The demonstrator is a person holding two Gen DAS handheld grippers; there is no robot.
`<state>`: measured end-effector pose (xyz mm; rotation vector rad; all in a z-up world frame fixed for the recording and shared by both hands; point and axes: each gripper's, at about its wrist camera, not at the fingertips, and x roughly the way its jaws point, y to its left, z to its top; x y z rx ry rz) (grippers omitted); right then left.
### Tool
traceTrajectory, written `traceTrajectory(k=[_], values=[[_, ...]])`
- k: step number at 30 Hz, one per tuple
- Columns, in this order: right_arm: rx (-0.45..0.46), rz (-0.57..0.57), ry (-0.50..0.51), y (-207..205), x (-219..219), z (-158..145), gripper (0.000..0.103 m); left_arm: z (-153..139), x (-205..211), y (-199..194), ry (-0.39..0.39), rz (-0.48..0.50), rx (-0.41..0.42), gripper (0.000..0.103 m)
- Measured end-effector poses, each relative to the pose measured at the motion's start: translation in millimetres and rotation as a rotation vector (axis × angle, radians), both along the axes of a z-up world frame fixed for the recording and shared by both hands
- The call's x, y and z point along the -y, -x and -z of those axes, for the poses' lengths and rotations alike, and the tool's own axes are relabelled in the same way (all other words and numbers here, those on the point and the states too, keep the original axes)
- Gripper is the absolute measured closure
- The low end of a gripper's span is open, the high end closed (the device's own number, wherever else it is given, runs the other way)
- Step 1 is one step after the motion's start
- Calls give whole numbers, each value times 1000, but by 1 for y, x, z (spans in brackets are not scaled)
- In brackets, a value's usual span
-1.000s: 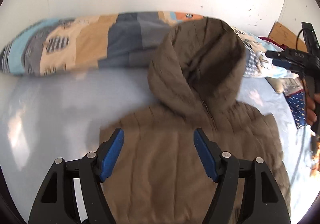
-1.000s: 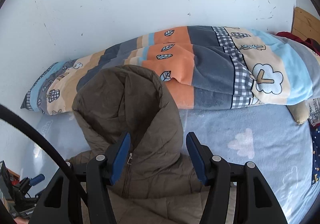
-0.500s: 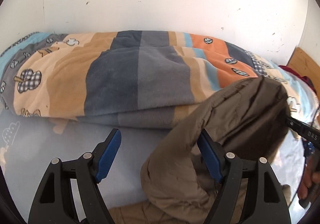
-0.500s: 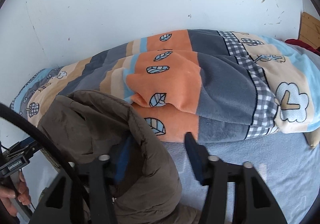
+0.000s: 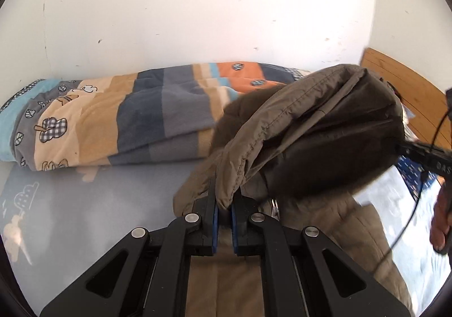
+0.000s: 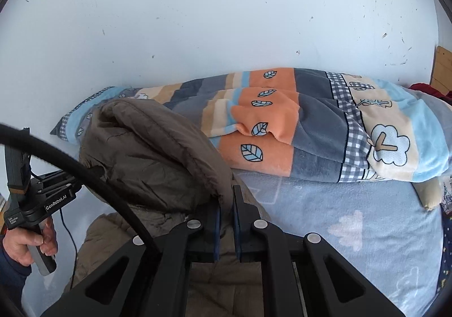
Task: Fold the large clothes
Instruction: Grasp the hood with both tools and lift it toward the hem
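Observation:
A brown quilted hooded jacket (image 5: 333, 232) lies on a light blue bed sheet (image 5: 93, 204). Its hood (image 5: 319, 125) is lifted off the bed and held up between both grippers. My left gripper (image 5: 223, 204) is shut on the hood's left edge, the brown fabric pinched between its blue pads. In the right wrist view the hood (image 6: 152, 153) bulges to the left, and my right gripper (image 6: 225, 206) is shut on its right edge. The other gripper (image 6: 42, 192) and the hand holding it show at the left of that view.
A rolled patterned blanket (image 6: 310, 130) in orange, grey, beige and blue lies along the white wall (image 6: 226, 12) behind the jacket. A wooden headboard (image 5: 409, 91) stands at the right. A black cable (image 6: 93, 175) crosses the right wrist view. Dark blue dotted cloth (image 5: 415, 175) lies at the right.
Both grippers went from open over the jacket to the hood's two edges and closed on them. The hood has been lifted off the bed.

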<state>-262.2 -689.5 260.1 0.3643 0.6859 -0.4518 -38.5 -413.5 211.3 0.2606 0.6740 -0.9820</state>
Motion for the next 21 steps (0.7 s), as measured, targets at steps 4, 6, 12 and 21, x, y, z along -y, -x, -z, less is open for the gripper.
traceTrajectory(k=[4,6,12,21], values=[[-28,-67,60,47,-55,-4,95,12,-58,57,-36,41,-2,96],[-50,-97,54,71,-81,10,95,33,-83,78,-60,42,-31,95],[-232,-143,59,116,-146,98,95,118,-130,128,-189,-22,-156,91],[-377,-71,24,138,-165,119,56,87,-182,172,-118,-156,-183,73]])
